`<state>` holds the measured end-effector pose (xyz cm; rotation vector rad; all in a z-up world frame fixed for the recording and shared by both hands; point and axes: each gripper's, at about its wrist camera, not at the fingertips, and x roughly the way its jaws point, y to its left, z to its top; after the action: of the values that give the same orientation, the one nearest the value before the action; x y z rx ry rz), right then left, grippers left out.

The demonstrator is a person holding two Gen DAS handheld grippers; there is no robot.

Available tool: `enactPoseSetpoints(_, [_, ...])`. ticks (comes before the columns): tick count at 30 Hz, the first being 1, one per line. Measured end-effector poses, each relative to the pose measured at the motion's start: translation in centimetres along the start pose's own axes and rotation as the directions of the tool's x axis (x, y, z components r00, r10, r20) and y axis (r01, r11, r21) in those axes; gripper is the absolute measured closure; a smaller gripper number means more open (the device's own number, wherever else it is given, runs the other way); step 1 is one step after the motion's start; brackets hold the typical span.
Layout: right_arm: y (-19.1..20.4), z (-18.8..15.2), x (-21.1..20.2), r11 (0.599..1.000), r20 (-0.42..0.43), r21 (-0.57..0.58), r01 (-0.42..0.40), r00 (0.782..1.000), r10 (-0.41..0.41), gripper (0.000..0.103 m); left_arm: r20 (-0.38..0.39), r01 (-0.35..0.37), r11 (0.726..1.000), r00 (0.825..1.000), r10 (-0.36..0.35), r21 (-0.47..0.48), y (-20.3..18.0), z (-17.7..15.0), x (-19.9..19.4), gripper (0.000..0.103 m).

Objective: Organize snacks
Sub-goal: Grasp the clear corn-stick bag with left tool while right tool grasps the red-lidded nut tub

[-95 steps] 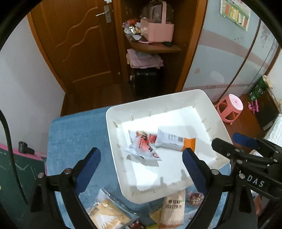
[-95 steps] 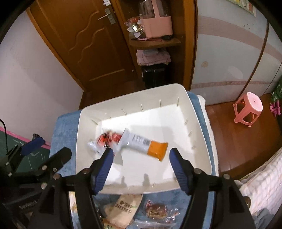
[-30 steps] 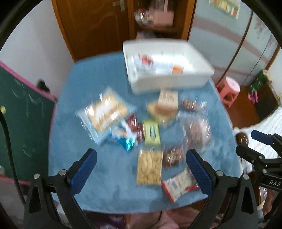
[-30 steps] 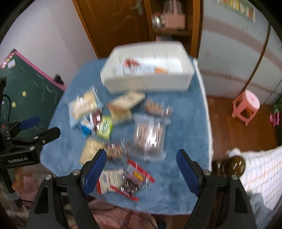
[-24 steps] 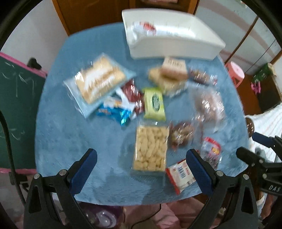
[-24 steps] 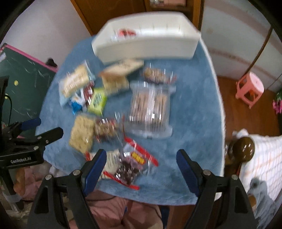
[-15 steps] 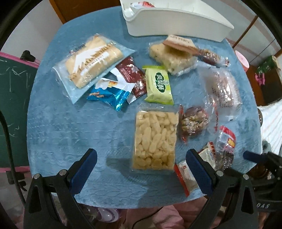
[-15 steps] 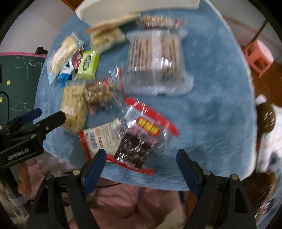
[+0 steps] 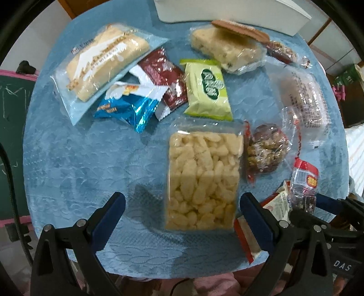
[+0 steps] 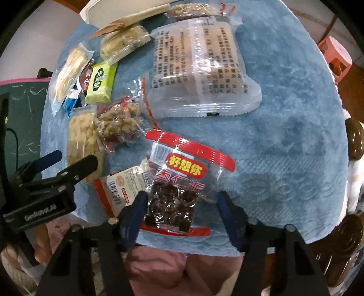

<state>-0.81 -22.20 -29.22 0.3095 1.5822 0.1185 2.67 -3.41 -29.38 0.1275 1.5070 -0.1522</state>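
Several snack packs lie on the blue tablecloth (image 9: 75,164). My left gripper (image 9: 182,205) points straight down, open, its fingers on either side of the near end of a clear pack of pale puffed snacks (image 9: 202,173) without touching it. My right gripper (image 10: 182,200) hangs over a red-rimmed clear bag of dark dried fruit (image 10: 177,179). Its jaws are closing with the bag's lower end between them; the right pad still stands off the bag. The white basket (image 9: 227,11) is at the far edge.
Around them lie a bread pack (image 9: 102,59), a blue packet (image 9: 127,109), a green packet (image 9: 207,91), a walnut bag (image 9: 266,150) and a large clear pack (image 10: 200,63). A chalkboard (image 9: 11,113) stands left, a pink stool (image 10: 336,57) right. The table's near edge is just under the grippers.
Both grippers left the basket, swung back over the table and dropped close to the snacks. The right jaws have narrowed around the red-rimmed bag.
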Motion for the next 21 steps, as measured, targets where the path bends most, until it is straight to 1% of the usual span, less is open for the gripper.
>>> enactPoseSetpoints(2, [0.2,-0.2,-0.1,1.0,0.006,-0.004,-0.001,1.0,0.001,0.043,-0.028,0.013,1.0,1.0,-0.013,-0.002,0.3,0.0,0.8,0.011])
enactPoseSetpoints(3, [0.3,-0.4,-0.1,1.0,0.008,-0.008,-0.001,1.0,0.001,0.044,-0.044,0.025,1.0,0.999,-0.025,-0.002,0.4,-0.2,1.1,0.014])
enactPoseSetpoints(4, [0.3,-0.4,-0.2,1.0,0.011,-0.014,0.0,1.0,0.0,0.044,-0.054,0.041,0.999,0.998,-0.041,-0.006,0.5,-0.3,1.4,0.02])
enactPoseSetpoints(5, [0.4,-0.6,-0.3,1.0,0.017,-0.021,0.003,1.0,-0.003,0.044,-0.062,0.065,0.998,0.996,-0.065,-0.013,0.6,-0.4,1.6,0.03])
enactPoseSetpoints(6, [0.6,-0.7,-0.6,0.999,0.026,-0.03,0.01,1.0,-0.009,0.045,-0.068,0.089,0.996,0.994,-0.09,-0.02,0.8,-0.5,1.7,0.033])
enactPoseSetpoints(7, [0.5,-0.3,-0.9,0.999,0.036,-0.039,0.017,0.999,-0.016,0.045,-0.066,0.095,0.995,0.993,-0.097,-0.022,0.8,-0.7,1.7,0.038])
enactPoseSetpoints(8, [0.2,0.1,-1.7,0.999,0.047,-0.048,0.025,0.999,-0.022,0.045,-0.063,0.091,0.996,0.994,-0.092,-0.015,0.8,-0.8,1.7,0.039])
enactPoseSetpoints(11, [0.2,-0.1,-3.3,0.996,0.097,-0.075,0.047,0.995,-0.039,0.045,-0.05,0.076,0.997,0.996,-0.076,0.009,0.3,-1.4,1.7,0.04])
enactPoseSetpoints(15, [0.5,0.2,-4.6,0.994,0.147,-0.094,0.058,0.988,-0.043,0.045,-0.033,0.049,0.998,0.998,-0.048,0.025,0.1,-1.8,0.9,0.041])
enactPoseSetpoints(21, [1.1,0.2,-7.1,0.991,0.229,-0.114,0.07,0.972,-0.043,0.045,0.038,0.041,0.999,0.998,-0.041,0.009,0.5,-2.6,-2.7,0.041])
